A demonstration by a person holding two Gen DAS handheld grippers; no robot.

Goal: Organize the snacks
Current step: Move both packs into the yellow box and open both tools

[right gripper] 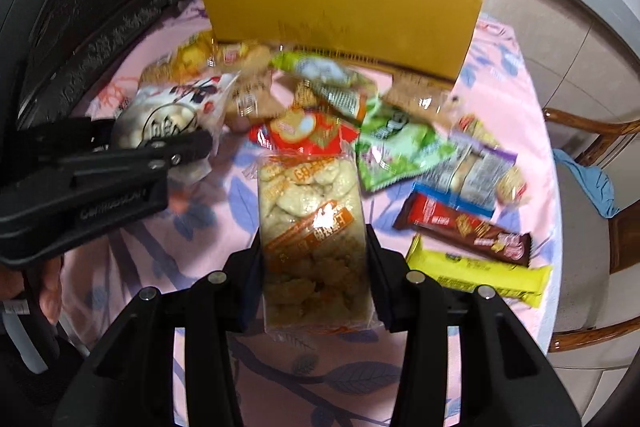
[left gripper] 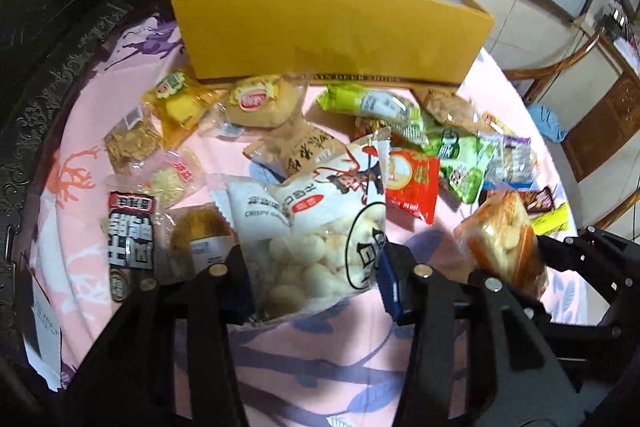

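Snacks in crinkly bright wrappers, heaped before yellow box

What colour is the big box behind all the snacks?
The box is mustard yellow outside and white inside, clearest in the left wrist view.

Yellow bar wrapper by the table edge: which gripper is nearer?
Right. The right gripper, shut on an orange cracker pack, sits just beside the yellow bar; the left gripper is across the table.

I see a white bag of round puffs held upright at six o'clock, an orange-striped cracker pack likewise, loose snacks strewn before the open yellow box at twelve.
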